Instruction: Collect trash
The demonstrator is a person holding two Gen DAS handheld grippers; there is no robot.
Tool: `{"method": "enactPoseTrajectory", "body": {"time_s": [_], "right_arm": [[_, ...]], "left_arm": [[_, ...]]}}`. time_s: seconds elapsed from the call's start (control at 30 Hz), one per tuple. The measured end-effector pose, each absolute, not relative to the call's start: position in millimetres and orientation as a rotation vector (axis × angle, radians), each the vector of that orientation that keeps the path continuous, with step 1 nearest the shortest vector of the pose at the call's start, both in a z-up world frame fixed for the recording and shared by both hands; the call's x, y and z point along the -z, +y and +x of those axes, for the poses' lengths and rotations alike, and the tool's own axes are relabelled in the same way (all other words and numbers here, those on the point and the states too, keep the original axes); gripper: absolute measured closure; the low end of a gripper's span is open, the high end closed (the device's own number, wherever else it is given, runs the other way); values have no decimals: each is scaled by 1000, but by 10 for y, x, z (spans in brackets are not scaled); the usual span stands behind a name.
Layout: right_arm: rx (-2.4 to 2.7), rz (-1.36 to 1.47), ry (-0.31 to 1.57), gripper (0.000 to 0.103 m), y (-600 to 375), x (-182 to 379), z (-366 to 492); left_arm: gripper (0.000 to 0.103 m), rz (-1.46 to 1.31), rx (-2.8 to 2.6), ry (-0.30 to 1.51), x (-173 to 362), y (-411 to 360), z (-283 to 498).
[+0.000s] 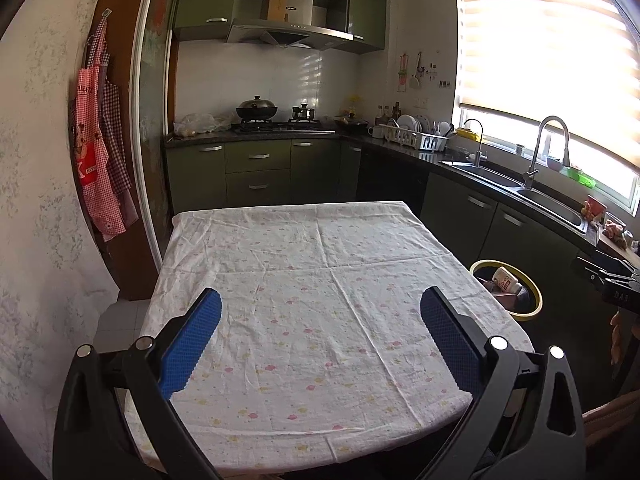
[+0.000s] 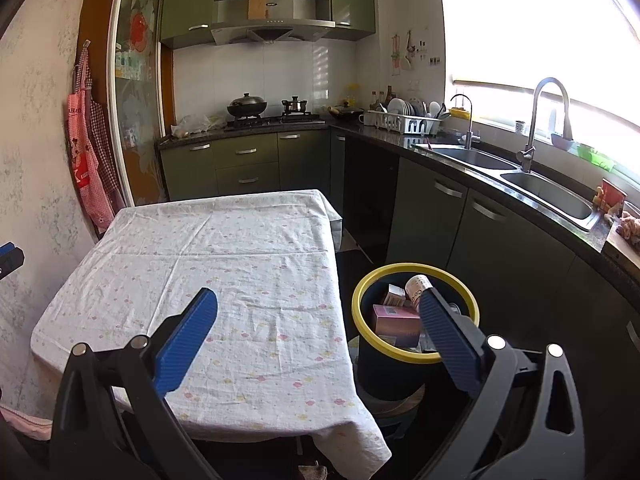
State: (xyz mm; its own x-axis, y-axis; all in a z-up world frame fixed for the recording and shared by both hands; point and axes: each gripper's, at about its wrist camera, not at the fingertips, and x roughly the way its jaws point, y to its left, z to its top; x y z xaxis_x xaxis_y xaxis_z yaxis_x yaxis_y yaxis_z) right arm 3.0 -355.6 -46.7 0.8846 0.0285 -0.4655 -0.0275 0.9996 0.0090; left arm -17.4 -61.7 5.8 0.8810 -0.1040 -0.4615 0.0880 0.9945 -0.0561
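A dark bin with a yellow rim (image 2: pixel 360 312) stands on a low stool right of the table; it also shows in the left wrist view (image 1: pixel 536 300). Inside it lie a pink box (image 2: pixel 394 318), a smaller box (image 2: pixel 394 294) and a white paper cup (image 2: pixel 416 286). My left gripper (image 1: pixel 320 312) is open and empty above the table's flowered cloth (image 1: pixel 312 280). My right gripper (image 2: pixel 318 312) is open and empty, over the table's right edge, with its right finger (image 2: pixel 448 336) in front of the bin. No loose trash shows on the cloth.
Green cabinets, a stove with a wok (image 2: pixel 246 106), a dish rack (image 2: pixel 404 122) and a double sink (image 2: pixel 544 196) line the back and right walls. Aprons (image 1: pixel 100 140) hang on the left wall. A narrow dark floor gap runs between table and cabinets.
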Motion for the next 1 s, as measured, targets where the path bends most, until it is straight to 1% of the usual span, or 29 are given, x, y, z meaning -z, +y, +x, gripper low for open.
{"method": "enactPoseTrajectory", "body": {"time_s": [1.0], "right_arm": [[-25, 17, 486, 7, -3603, 507, 37]], "left_arm": [[5, -6, 118, 505, -26, -715, -130]]}}
